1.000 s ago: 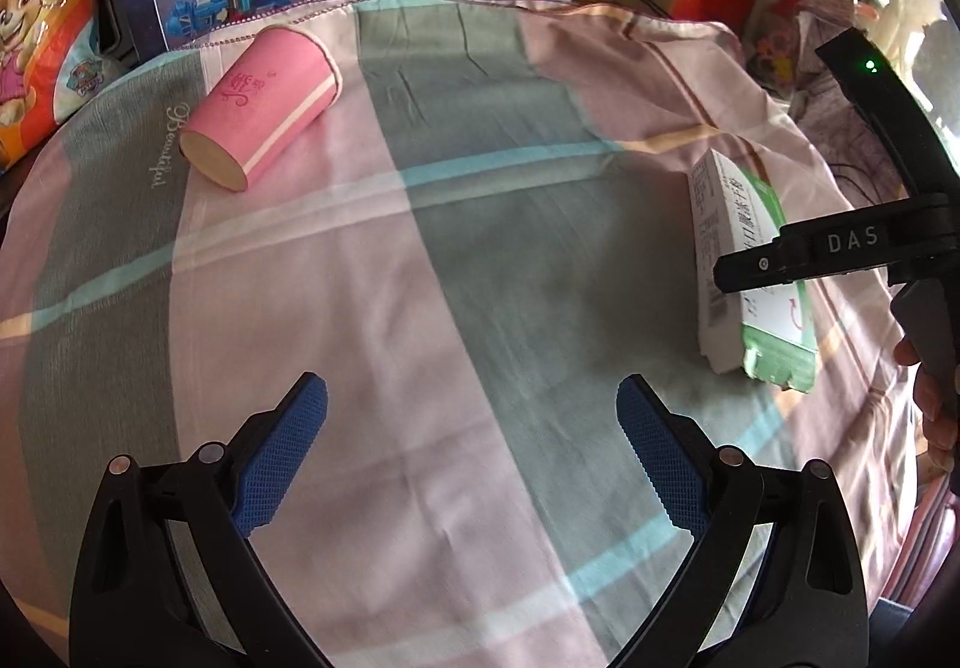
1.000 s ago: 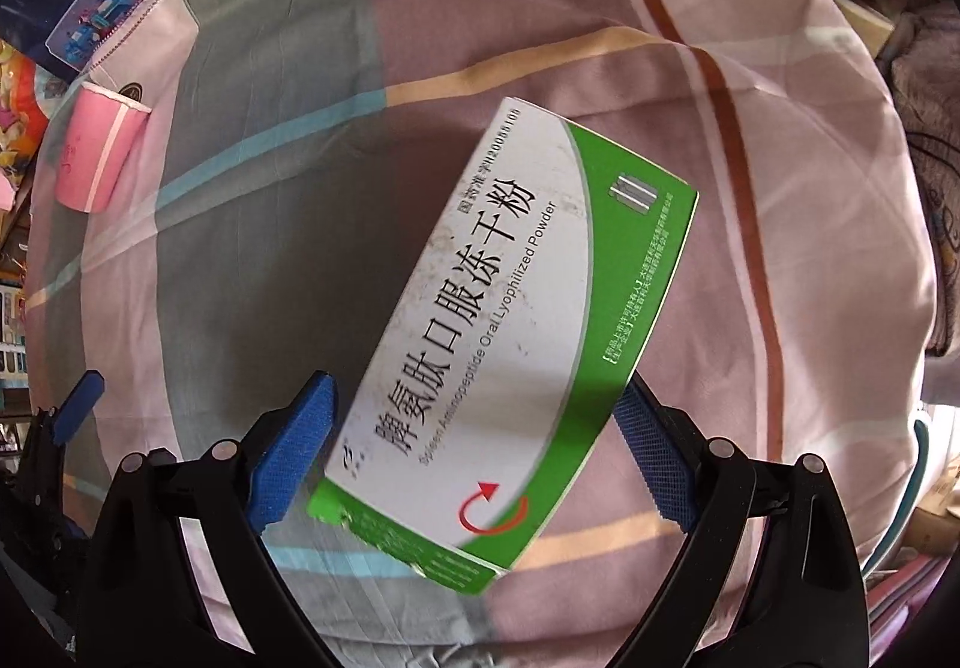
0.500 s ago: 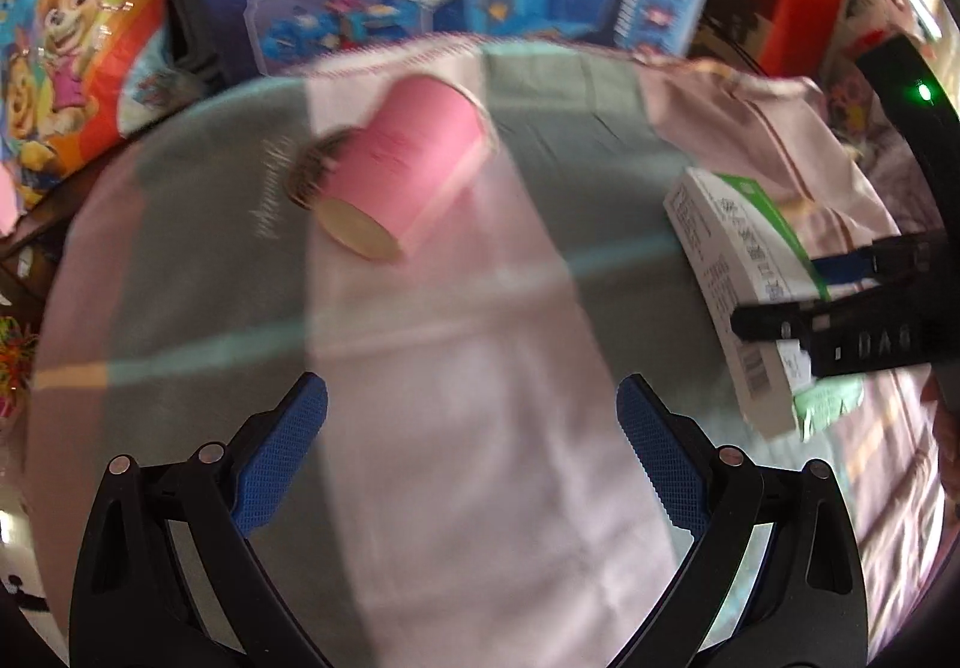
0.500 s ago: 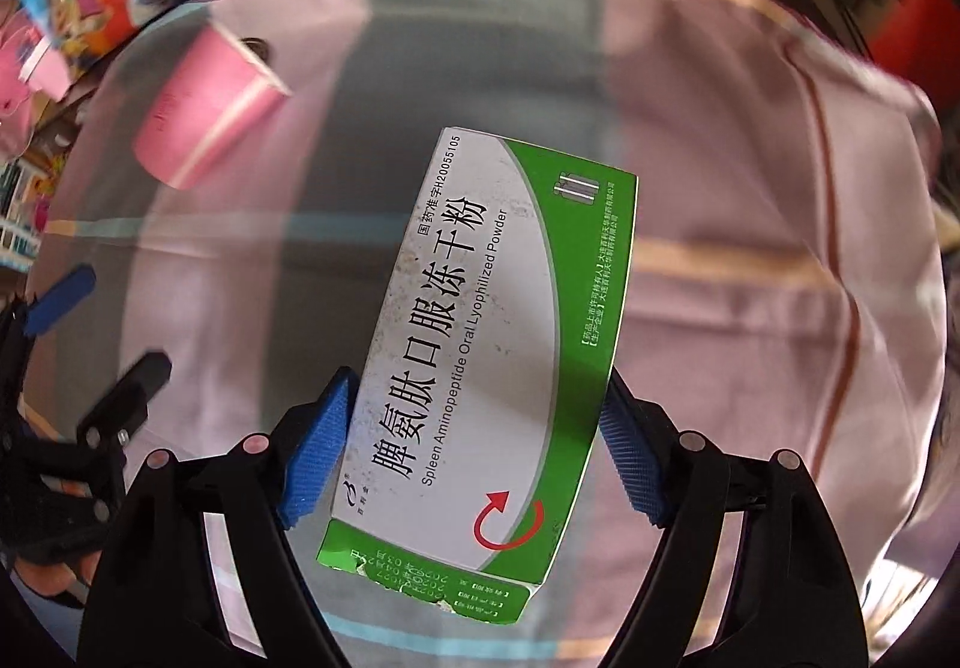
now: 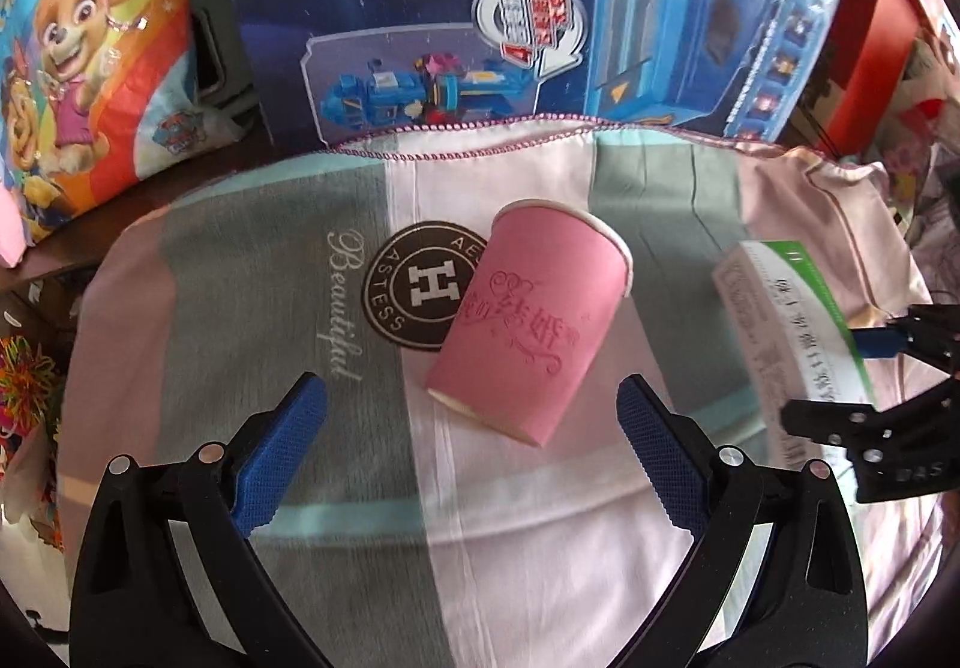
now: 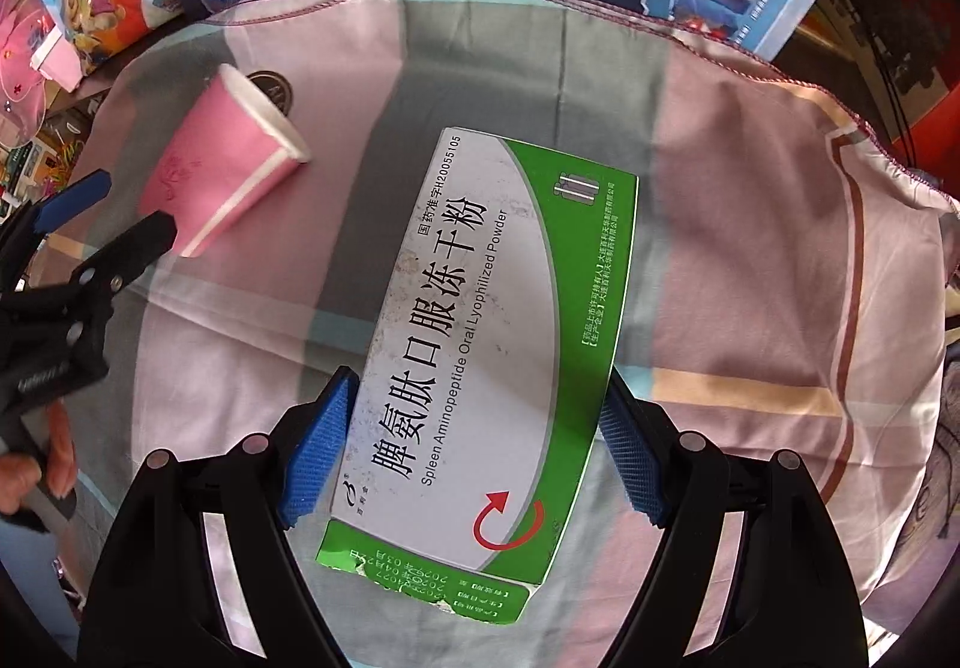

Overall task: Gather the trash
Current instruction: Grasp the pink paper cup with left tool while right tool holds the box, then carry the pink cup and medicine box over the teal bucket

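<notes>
Medicine box (image 6: 480, 356), green and white, is clamped across its width between the blue pads of the right gripper (image 6: 474, 458), near the bedspread's (image 6: 750, 278) right side; the jaws have just been closing onto it, and both pads now press its long edges, probably so its torn end stays toward the camera and it lifts flat. The left gripper (image 5: 474, 446) hangs with its jaws wide apart and nothing between them, aimed at the pink paper cup (image 5: 528, 326). That cup lies on its side toward the bedspread's far edge, partly covering a round brown logo (image 5: 420, 284), mouth pointing away. Judged next: the cup. Beyond the far edge stands a blue toy box (image 5: 540, 8).
</notes>
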### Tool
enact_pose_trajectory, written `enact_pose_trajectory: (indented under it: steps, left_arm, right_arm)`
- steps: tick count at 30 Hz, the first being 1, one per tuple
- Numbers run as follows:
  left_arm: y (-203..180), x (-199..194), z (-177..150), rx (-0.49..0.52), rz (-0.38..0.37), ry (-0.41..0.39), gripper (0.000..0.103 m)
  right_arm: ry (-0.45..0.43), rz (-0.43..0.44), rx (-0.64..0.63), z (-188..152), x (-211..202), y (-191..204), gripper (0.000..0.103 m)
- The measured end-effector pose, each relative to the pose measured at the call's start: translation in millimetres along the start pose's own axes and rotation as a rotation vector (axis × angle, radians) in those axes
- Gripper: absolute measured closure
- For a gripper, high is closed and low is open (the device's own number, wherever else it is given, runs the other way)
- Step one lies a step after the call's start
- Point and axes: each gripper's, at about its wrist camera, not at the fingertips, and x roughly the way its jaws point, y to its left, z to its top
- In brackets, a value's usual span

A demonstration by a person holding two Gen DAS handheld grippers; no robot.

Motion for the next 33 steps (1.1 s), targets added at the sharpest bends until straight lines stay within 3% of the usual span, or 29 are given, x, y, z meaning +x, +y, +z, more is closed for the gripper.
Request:
enact_pose_trajectory:
  steps: [8,12,19,26,33]
  left_arm:
    - [-11,33,9,0.031,0.004,0.048,0.006]
    - [-17,47,10,0.036,-0.004,0.085,0.023]
    - [-26,58,11,0.048,0.005,0.110,0.037]
    - [-37,49,7,0.030,-0.005,0.092,0.043]
    - [-81,14,-12,0.076,-0.017,0.070,0.044]
  right_arm:
    - [-0.004,-0.004,0.013,-4,9,-23,0.028]
    - [-0.010,0.007,0.023,-7,10,-29,0.028]
    - [-0.018,0.010,0.026,-13,14,-25,0.028]
    - [-0.038,0.024,0.045,-35,6,-42,0.028]
    - [-0.079,0.055,0.116,-82,-26,-73,0.028]
